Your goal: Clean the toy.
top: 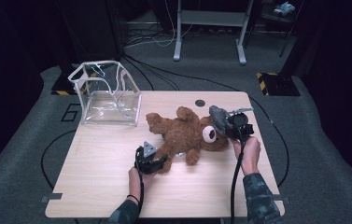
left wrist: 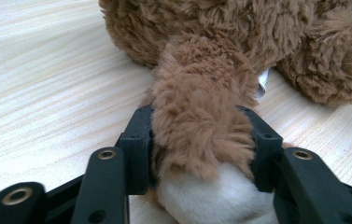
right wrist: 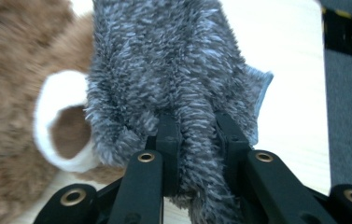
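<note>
A brown teddy bear (top: 186, 134) lies flat near the middle of a pale wooden table (top: 99, 186), its head toward the person's right and its limbs splayed. The left gripper (top: 157, 162) has 1 of the bear's paws (left wrist: 197, 135) between its 2 black jaws; the pads sit against the fur on both sides, though the jaws have just been opening, so the hold looks loose. The right gripper (top: 223, 122) is closed on a fluffy grey cloth (right wrist: 173, 70), pinching a fold of it tight and holding it just above the bear's head, beside a white-rimmed ear (right wrist: 66, 121). The bear looks light, soft and squashy; it will sag and swing if lifted by 1 limb, and plush fur can slip through smooth pads, so a firm hold on the thick part of a limb or on the body seems the safest place to grip. The grey cloth is limp and will drape. At the far left corner of the table stands a clear plastic bag (top: 108, 95), open at the top, well apart from the bear. Cables (top: 164, 42) trail over the grey floor beyond.
</note>
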A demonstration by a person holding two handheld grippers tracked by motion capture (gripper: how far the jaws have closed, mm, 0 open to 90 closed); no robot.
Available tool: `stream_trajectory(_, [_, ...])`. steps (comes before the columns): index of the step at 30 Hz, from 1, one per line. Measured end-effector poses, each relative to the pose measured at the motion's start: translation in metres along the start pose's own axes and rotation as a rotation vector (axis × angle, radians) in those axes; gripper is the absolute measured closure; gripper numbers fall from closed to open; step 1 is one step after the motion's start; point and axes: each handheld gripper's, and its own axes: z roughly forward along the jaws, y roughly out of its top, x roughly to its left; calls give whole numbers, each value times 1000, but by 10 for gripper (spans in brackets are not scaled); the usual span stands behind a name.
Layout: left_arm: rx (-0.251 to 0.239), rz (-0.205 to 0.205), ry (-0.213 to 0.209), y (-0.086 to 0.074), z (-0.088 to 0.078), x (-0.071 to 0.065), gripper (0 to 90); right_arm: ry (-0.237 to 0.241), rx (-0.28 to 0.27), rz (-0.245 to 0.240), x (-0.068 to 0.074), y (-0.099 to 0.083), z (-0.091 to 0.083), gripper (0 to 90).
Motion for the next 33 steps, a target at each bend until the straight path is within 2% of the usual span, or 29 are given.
stream_trajectory(5, [-1, -7, -8, 0, 0, 1, 454, 41, -85, -40, 15, 11, -22, 753])
stream_trajectory(9, [6, -5, -2, 0, 0, 1, 447, 50, -42, -41, 21, 9, -7, 753])
stream_trajectory(12, [11, -6, 0, 0, 1, 1, 449, 48, -20, -14, 17, -9, 7, 753])
stream_trajectory(17, [16, -2, 3, 1, 1, 0, 451, 61, -15, 38, 8, -49, 12, 754])
stream_trajectory(21, [16, -1, 5, 1, 1, 0, 451, 50, 93, 42, 1, -79, 35, 754])
stream_trajectory(23, [15, -1, 4, 1, 1, 0, 451, 46, 123, 41, -1, -85, 40, 754])
stream_trajectory(26, [13, -2, 4, 1, 2, 0, 450, 44, 90, 71, -9, -78, 29, 753])
stream_trajectory(28, [15, -1, 2, 1, 1, 0, 450, 47, 34, 69, -14, -67, 18, 753])
stream_trajectory(31, [14, 0, 3, 1, 1, 0, 447, 45, -48, 85, -18, -43, 1, 752])
stream_trajectory(33, [14, 1, 4, 1, 1, -1, 441, 36, -76, 71, -19, -27, -3, 752])
